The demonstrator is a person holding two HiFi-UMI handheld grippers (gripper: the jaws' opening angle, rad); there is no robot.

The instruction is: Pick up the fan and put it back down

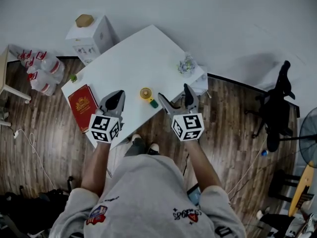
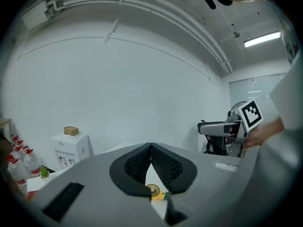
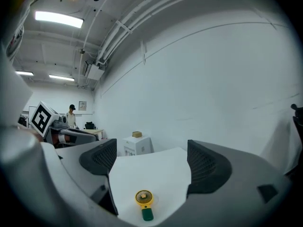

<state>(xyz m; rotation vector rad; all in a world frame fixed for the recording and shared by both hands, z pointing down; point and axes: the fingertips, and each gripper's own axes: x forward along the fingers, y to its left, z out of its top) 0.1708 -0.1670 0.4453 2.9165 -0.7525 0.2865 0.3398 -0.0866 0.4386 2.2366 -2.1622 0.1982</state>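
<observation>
Head view: fan (image 1: 146, 94) lies on table (image 1: 133, 58) between closed left tongs (image 1: 118, 93) and gaping right tongs (image 1: 174, 92), both empty, red book (image 1: 82, 105) nearby

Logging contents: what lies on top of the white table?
A yellow fan, a red book, a small green item and a pale cluster. The left tongs and right tongs hide part of the table.

Readable print, logged from the head view: one entry.
1. Sweatshirt (image 1: 148, 192), chest: dark lettering I take as "SPORTS", not certain.

Red book (image 1: 82, 105) cover emblem and red labels on the bottles (image 1: 47, 73): too small for me to read.
</observation>
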